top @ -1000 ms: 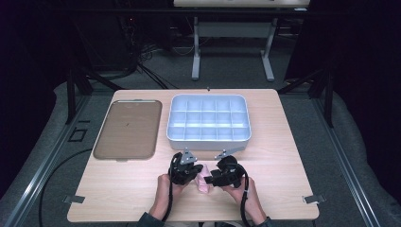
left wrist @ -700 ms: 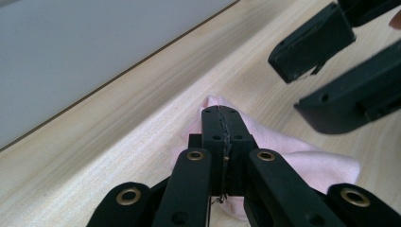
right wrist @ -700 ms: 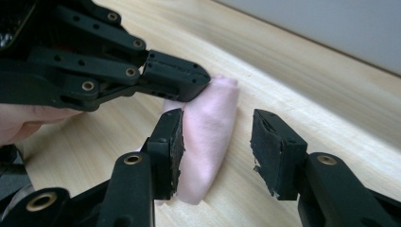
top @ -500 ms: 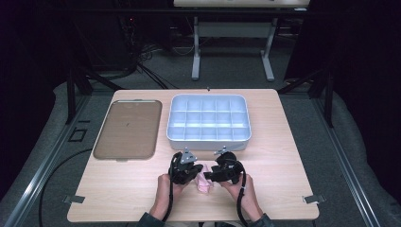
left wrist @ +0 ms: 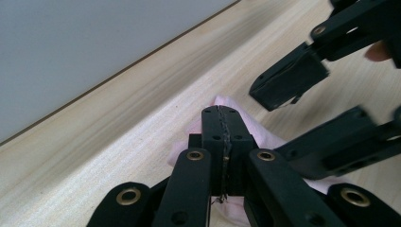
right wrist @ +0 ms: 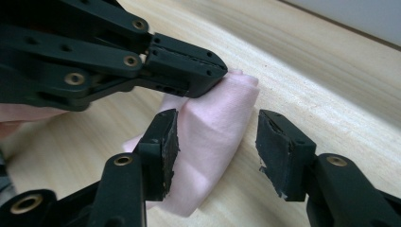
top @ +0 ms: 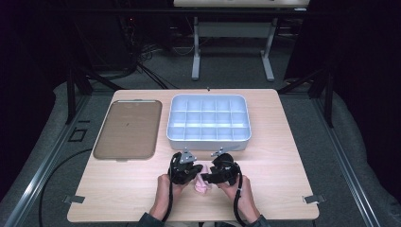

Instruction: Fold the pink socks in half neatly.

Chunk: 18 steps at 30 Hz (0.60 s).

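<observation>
Left gripper (left wrist: pixel 221 124) pinches pink cloth (right wrist: pixel 213 142); right gripper (right wrist: pixel 216 146) straddles its length.

Light wooden table (top: pixel 283 156) carrying three items: a brown flat tray (top: pixel 127 128) at the left, a pale blue compartmented box (top: pixel 208 123) beside it near the far edge, and a folded pink cloth (top: pixel 202 185) lying on the near part.

From above I see my left gripper (top: pixel 185 169) and right gripper (top: pixel 222 171) close together over a pink cloth (top: pixel 202 184) near the table's (top: pixel 283 189) front edge. Behind them sits a compartmented grey bin (top: pixel 208 122), with a brown tray (top: pixel 127 128) to its left.
</observation>
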Tool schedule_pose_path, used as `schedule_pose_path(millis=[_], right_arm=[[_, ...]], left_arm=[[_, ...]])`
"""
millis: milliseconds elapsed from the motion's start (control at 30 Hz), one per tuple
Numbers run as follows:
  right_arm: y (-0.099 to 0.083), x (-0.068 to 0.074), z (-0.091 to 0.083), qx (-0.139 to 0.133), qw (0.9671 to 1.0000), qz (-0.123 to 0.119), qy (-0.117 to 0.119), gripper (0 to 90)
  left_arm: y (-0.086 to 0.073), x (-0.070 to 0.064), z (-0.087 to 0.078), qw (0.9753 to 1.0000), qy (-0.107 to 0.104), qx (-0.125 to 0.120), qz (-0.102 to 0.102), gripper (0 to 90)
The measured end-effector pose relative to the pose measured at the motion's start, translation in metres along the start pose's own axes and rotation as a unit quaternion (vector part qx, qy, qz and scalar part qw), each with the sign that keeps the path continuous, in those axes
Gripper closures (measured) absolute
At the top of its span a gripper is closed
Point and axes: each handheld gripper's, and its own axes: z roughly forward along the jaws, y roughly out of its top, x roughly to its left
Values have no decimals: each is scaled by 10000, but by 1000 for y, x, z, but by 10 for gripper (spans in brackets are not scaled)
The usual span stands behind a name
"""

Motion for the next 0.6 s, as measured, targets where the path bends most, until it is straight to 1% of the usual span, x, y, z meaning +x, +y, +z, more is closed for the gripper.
schedule_pose_path(millis=[67,133,167,200,267,300,567,600], right_arm=[[0,2,-2,-9,10000,-20,14,467],[0,5,-1,-73,10000,-34,16,457],[1,6,-1,-42,10000,-63,-10,451],[2,6,0,-76,10000,-48,18,447],[3,9,4,-32,10000,-34,-35,440],[3,10,5,56,10000,-59,-40,436],[3,19,19,183,9989,-207,-382,401],[2,20,22,102,9988,-201,-427,400]], left_arm=[[0,0,0,10000,3,5,1,896],[0,0,0,10000,9,4,-8,896],[0,0,0,10000,13,7,-8,896],[0,0,0,10000,11,3,-31,896],[0,0,0,10000,11,6,-21,896],[0,0,0,10000,8,10,-19,896],[-1,1,0,10000,-14,13,-69,896],[-1,1,0,10000,-13,8,-75,896]])
